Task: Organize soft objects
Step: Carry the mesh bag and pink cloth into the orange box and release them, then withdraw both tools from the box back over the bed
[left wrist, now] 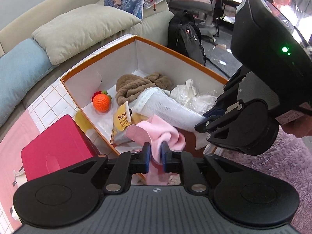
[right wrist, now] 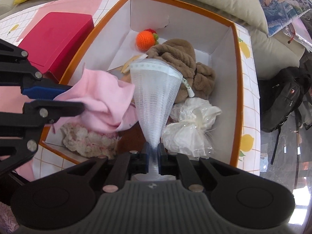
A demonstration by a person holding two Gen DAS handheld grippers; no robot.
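Bright, even indoor light; window glare flares at two o'clock. Soft shadows sit inside the box [right wrist: 237, 89]. Fisheye bending warps the rims, corners black, centre sharp.

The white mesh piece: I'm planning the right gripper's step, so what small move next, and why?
Probably lower and release. The right gripper is shut on the white mesh piece, already over the orange-rimmed box, above the brown towel.

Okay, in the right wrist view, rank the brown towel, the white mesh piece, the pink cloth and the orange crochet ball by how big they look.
1. brown towel, partly hidden
2-3. white mesh piece and pink cloth look alike; both sit nearer the camera, so no ranking
4. orange crochet ball, clearly smallest
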